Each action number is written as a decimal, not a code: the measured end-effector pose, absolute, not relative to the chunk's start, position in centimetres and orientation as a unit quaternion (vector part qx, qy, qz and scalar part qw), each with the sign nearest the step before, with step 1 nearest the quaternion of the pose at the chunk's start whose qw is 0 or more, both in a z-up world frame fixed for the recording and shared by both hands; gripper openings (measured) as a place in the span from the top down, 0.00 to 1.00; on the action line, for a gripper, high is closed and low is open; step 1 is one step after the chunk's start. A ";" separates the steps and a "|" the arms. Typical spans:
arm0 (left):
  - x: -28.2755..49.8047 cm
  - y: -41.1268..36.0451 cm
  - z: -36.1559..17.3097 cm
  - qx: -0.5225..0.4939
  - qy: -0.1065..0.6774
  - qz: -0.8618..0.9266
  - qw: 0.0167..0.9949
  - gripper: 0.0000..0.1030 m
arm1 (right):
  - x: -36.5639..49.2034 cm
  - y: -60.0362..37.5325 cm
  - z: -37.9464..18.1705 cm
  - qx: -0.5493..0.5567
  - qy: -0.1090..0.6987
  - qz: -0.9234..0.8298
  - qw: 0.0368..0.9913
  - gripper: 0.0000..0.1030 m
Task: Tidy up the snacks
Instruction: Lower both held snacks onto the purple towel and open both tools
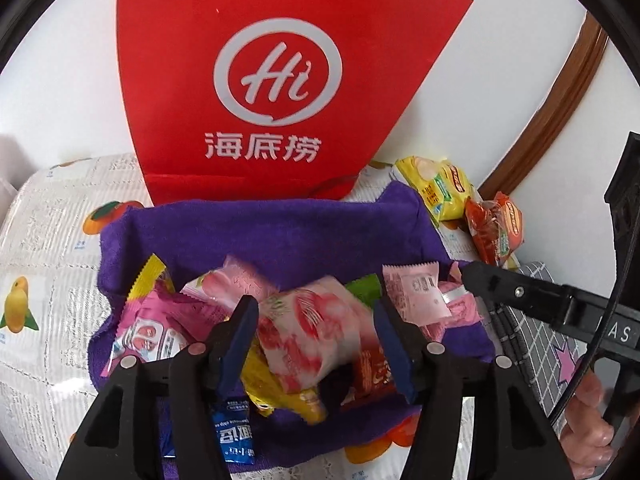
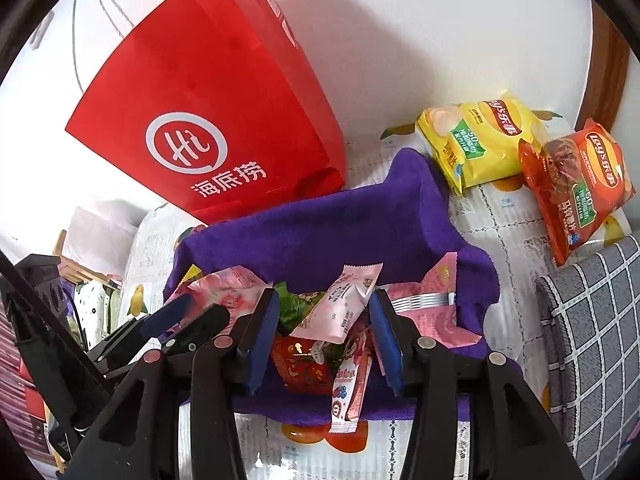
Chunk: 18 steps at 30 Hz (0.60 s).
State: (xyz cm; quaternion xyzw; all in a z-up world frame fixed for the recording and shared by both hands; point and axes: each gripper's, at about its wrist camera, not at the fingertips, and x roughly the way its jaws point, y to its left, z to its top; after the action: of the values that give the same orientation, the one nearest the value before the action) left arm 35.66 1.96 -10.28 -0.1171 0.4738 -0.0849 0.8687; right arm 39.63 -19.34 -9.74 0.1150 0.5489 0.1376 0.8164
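A purple cloth (image 1: 276,236) (image 2: 328,232) lies on the table with a heap of small snack packets on it. My left gripper (image 1: 314,312) is open, its jaws on either side of a blurred pink-and-white packet (image 1: 316,332); whether they touch it I cannot tell. My right gripper (image 2: 324,312) is open over the pile, a pale pink packet (image 2: 344,308) between its jaws. A pink strip packet (image 2: 352,392) hangs over the cloth's front edge. The right gripper also shows in the left wrist view (image 1: 480,280), beside a pale pink packet (image 1: 416,292).
A red paper bag (image 1: 272,80) (image 2: 216,120) stands behind the cloth against the white wall. A yellow chip bag (image 2: 480,140) (image 1: 436,188) and a red chip bag (image 2: 576,184) (image 1: 496,232) lie at the back right. A grey checked cushion (image 2: 592,328) sits on the right.
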 end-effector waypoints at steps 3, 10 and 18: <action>35.7 2.1 -10.3 -0.113 0.477 -0.078 0.868 0.41 | 39.5 -19.5 -9.4 0.117 0.547 0.139 0.817 0.53; 35.1 2.4 -9.1 -0.105 0.476 -0.065 0.871 0.39 | 38.8 -19.5 -7.9 0.112 0.533 0.137 0.827 0.53; 33.3 2.0 -5.9 -0.075 0.462 -0.059 0.882 0.33 | 35.5 -18.8 -4.4 0.061 0.487 0.132 0.861 0.41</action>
State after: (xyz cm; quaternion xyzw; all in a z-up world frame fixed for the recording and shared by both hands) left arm 33.26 2.00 -5.88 -0.0750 0.4620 -0.0594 0.8817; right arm 35.52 -18.81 -4.37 0.0613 0.4870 0.1319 0.8612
